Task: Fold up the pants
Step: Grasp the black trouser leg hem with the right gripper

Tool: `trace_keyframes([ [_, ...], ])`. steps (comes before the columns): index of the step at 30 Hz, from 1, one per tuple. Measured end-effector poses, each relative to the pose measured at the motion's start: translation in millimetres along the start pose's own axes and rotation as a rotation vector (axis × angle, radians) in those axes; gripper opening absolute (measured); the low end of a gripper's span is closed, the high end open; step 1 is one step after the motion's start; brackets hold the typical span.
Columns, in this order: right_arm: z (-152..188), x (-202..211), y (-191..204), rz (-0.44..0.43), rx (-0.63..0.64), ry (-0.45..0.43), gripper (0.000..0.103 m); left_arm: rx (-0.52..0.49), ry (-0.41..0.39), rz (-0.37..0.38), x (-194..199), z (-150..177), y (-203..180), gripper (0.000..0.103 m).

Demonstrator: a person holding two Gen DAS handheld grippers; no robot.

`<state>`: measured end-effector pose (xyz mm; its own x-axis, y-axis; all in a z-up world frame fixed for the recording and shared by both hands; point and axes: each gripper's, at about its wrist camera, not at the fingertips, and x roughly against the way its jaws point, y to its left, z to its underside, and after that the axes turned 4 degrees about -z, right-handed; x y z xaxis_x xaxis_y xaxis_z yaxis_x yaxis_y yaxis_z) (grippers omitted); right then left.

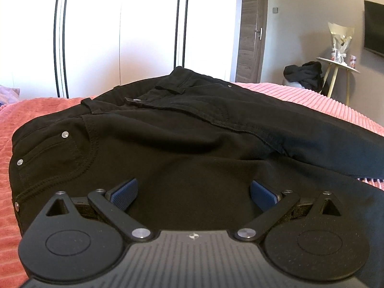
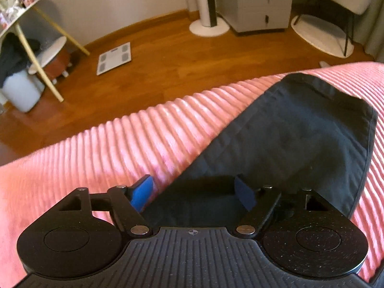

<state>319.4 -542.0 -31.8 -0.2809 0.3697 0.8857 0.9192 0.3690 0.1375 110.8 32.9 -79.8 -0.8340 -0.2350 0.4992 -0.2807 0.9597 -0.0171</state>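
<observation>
Black pants (image 1: 182,129) lie flat on a pink ribbed bedspread (image 1: 43,110), waistband at the far side and a riveted pocket (image 1: 48,153) at the left. My left gripper (image 1: 194,192) hovers low over the seat and thigh fabric, its jaws wide open, and nothing sits between its blue pads (image 1: 124,193). In the right wrist view a pant leg (image 2: 300,132) runs up to its hem at the upper right. My right gripper (image 2: 194,192) stands open over the leg's left edge. One pad (image 2: 142,193) is over the bedspread (image 2: 120,148) and the other over the black cloth.
The bed edge drops to a wooden floor (image 2: 168,67) with a bathroom scale (image 2: 114,58), a tower fan base (image 2: 208,27) and a drawer unit (image 2: 261,2). A round side table (image 1: 338,64), dark clothes (image 1: 303,74), a door (image 1: 252,31) and white wardrobes (image 1: 120,36) stand behind the bed.
</observation>
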Motion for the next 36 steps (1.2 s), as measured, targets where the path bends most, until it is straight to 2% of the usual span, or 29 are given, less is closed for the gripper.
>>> trace_keyframes([
  [1,0.4,-0.2,-0.2,0.012,0.012,-0.005,0.069,0.000,0.000,0.000,0.3,-0.1,0.0,0.099],
  [2,3.4,0.6,-0.1,0.031,0.030,-0.022,0.057,0.000,0.000,0.001,0.6,0.0,0.5,0.099],
  [3,7.5,3.8,0.6,0.037,0.053,-0.041,0.051,0.001,-0.001,0.001,1.2,0.6,1.2,0.099],
  [4,11.6,7.4,-2.3,0.012,0.074,-0.063,0.031,0.002,-0.001,0.002,1.3,0.7,1.6,0.099],
  [5,15.8,13.8,-5.4,-0.026,0.089,-0.073,0.015,0.003,0.000,0.003,1.1,0.5,2.0,0.099],
  [7,27.8,34.2,-17.7,-0.089,0.134,-0.121,0.009,0.004,0.001,0.004,0.8,0.3,2.4,0.099],
  [10,62.8,89.2,-59.8,-0.227,0.210,-0.258,0.007,0.008,0.003,0.009,0.1,-0.5,3.7,0.099],
  [13,129.7,155.2,-122.3,-0.319,0.253,-0.433,0.007,0.016,0.003,0.016,-0.1,-0.9,5.1,0.099],
  [14,152.5,167.8,-141.5,-0.329,0.250,-0.459,0.008,0.022,0.003,0.021,-0.1,-1.2,6.3,0.099],
  [16,196.6,179.0,-181.3,-0.333,0.207,-0.466,0.008,0.035,0.003,0.031,0.6,-1.9,8.8,0.099],
  [18,226.6,167.3,-211.4,-0.315,0.150,-0.389,0.008,0.036,0.014,0.039,1.9,-4.9,10.6,0.099],
  [20,228.8,146.6,-227.2,-0.314,0.083,-0.250,0.010,0.003,0.053,0.038,4.5,-10.3,8.7,0.099],
  [22,221.9,143.3,-234.6,-0.347,0.036,-0.202,0.012,-0.025,0.097,0.051,13.5,-17.7,7.7,0.099],
  [23,217.2,144.6,-237.9,-0.359,0.025,-0.206,0.022,-0.006,0.106,0.063,18.9,-22.7,9.1,0.099],
  [24,214.3,147.7,-240.4,-0.358,0.024,-0.227,0.028,0.030,0.109,0.076,24.5,-29.0,11.5,0.099],
  [26,213.3,151.0,-240.2,-0.345,0.055,-0.287,0.050,0.140,0.106,0.115,33.2,-48.8,16.3,0.099],
  [27,212.2,149.4,-238.7,-0.342,0.075,-0.306,0.052,0.183,0.107,0.135,33.5,-58.7,16.3,0.099],
  [30,203.0,133.4,-233.6,-0.368,0.079,-0.319,0.050,0.277,0.167,0.251,16.0,-95.0,-0.3,0.099],
  [31,200.5,129.7,-233.8,-0.369,0.074,-0.321,0.045,0.306,0.212,0.300,3.0,-109.5,-12.2,0.099],
  [33,196.9,124.4,-235.7,-0.403,0.060,-0.308,0.029,0.362,0.262,0.349,-19.5,-129.4,-35.8,0.099],
  [34,195.9,123.4,-237.6,-0.445,0.047,-0.286,0.013,0.373,0.278,0.361,-30.0,-136.6,-46.2,0.099],
  [36,191.5,123.6,-242.1,-0.475,0.023,-0.268,0.012,0.363,0.322,0.386,-56.4,-149.4,-75.4,0.099],
])
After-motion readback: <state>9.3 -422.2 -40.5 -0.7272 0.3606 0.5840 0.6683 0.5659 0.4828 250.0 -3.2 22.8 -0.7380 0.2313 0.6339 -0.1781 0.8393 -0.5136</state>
